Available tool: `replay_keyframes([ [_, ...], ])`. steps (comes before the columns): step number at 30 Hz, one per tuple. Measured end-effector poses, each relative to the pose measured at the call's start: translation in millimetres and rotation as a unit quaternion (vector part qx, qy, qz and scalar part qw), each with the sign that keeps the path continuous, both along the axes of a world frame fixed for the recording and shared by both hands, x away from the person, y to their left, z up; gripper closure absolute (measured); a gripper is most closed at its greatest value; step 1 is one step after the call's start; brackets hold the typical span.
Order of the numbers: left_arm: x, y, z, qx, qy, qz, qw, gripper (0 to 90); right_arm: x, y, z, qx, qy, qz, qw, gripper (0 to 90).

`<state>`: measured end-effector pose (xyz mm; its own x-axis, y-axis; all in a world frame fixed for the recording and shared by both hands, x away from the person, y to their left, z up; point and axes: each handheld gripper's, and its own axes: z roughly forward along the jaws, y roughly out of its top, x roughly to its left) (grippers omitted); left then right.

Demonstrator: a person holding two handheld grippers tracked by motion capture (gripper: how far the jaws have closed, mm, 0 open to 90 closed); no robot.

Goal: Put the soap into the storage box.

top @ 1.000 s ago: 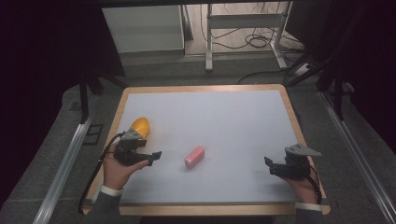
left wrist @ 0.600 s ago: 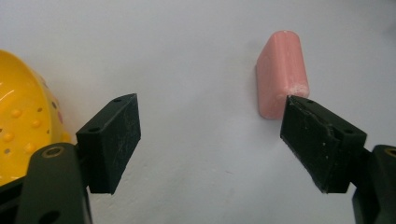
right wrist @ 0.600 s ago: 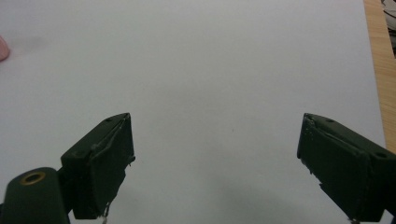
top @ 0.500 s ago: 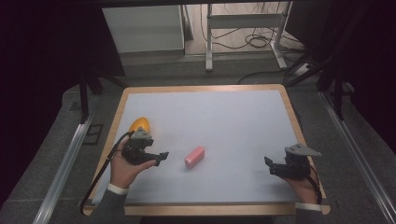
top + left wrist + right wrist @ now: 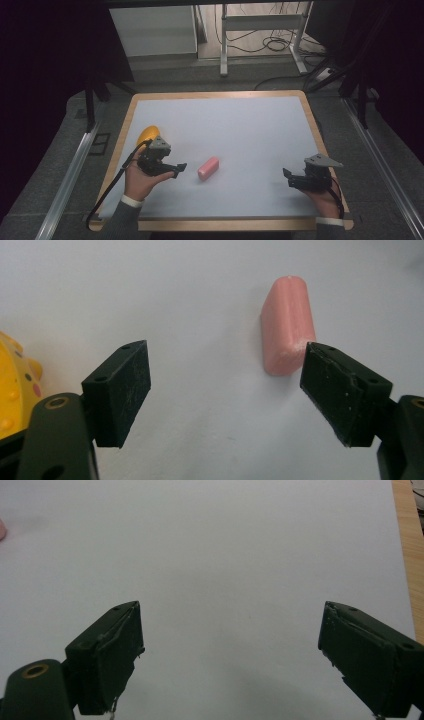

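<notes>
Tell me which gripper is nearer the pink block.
Left. The left gripper sits just beside the pink block, jaws open and pointed at it, not touching. The right gripper is open too, far across the table near its right edge.

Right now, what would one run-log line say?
left tongs: open, near pink block, untouched | right tongs: open, idle | yellow toy: behind left tongs
</notes>
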<state>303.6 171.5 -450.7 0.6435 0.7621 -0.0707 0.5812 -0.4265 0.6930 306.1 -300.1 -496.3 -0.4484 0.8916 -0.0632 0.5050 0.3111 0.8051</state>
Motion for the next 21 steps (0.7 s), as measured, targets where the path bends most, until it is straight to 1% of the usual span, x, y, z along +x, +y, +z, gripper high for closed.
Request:
replay_keyframes([
  [1,0.4,-1.3,0.2,-0.002,0.001,-0.001,1.0000,20.9,0.0,0.0,0.0,0.000,0.000,0.000,1.0000,10.6],
  [2,0.6,-3.0,0.2,0.004,0.001,-0.002,1.0000,20.9,0.1,0.1,-0.1,0.000,0.000,0.000,1.0000,10.6],
  [7,2.6,-13.1,1.6,0.010,0.000,-0.011,0.9999,21.0,0.5,0.2,-0.6,-0.003,0.000,0.000,1.0000,10.5],
  [11,2.3,-22.1,4.8,0.016,-0.005,-0.017,0.9997,21.0,0.5,0.3,-0.8,-0.004,0.002,0.000,1.0000,10.6],
  [13,2.7,-26.4,5.7,0.017,-0.004,-0.022,0.9996,20.9,0.9,0.1,-1.3,-0.001,0.002,-0.001,1.0000,10.5],
  [21,8.4,-40.5,5.5,0.031,0.004,-0.031,0.9990,20.8,1.1,0.1,-1.5,-0.001,0.003,-0.001,1.0000,10.5],
])
